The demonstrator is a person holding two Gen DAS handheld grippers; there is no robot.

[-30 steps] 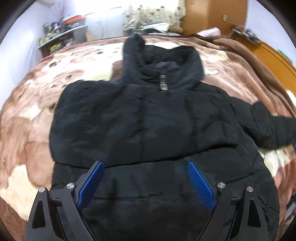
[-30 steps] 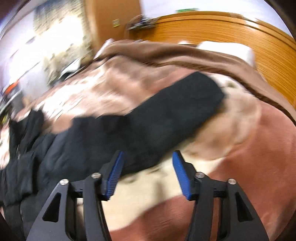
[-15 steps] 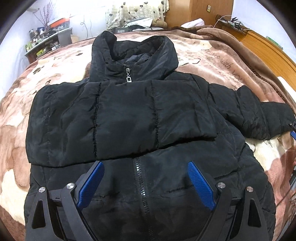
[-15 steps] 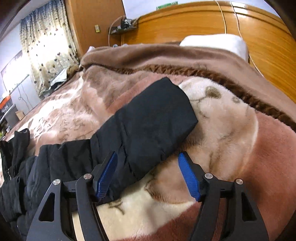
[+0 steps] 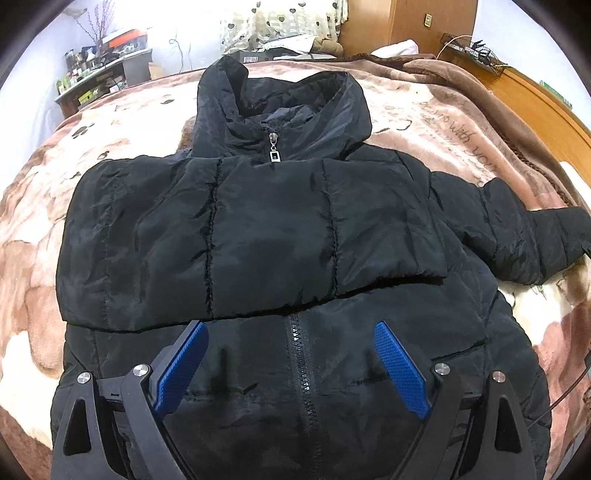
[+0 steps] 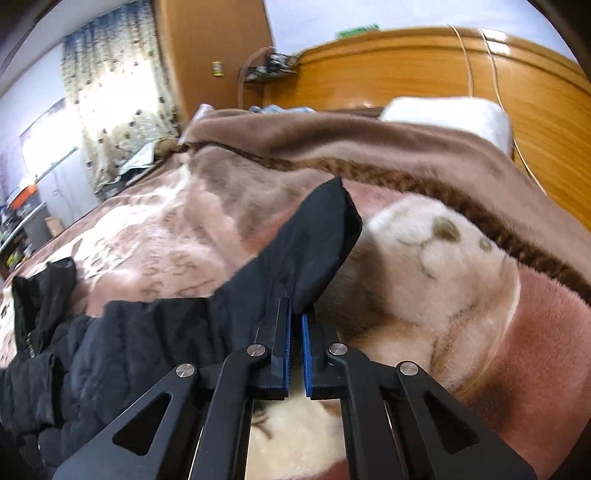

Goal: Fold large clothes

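Note:
A black puffer jacket (image 5: 280,236) lies front-up on the bed, zipped, hood at the far end. One sleeve is folded across its chest. The other sleeve (image 5: 532,240) stretches out to the right. My left gripper (image 5: 291,350) hovers open over the jacket's lower front, its blue pads either side of the zipper, nothing between them. In the right wrist view my right gripper (image 6: 295,314) is shut on the cuff end of the outstretched sleeve (image 6: 314,254), which bunches and lifts at the pads.
A brown and cream plush blanket (image 6: 461,258) covers the bed. A wooden headboard (image 6: 480,81) and a white pillow (image 6: 443,110) lie beyond the sleeve. Shelves with clutter (image 5: 99,70) and a curtain (image 5: 280,22) stand past the bed's far side.
My right gripper, open around the sleeve's end half a second ago, has shut on the cuff. The left gripper's view drifted slightly over the jacket, still open.

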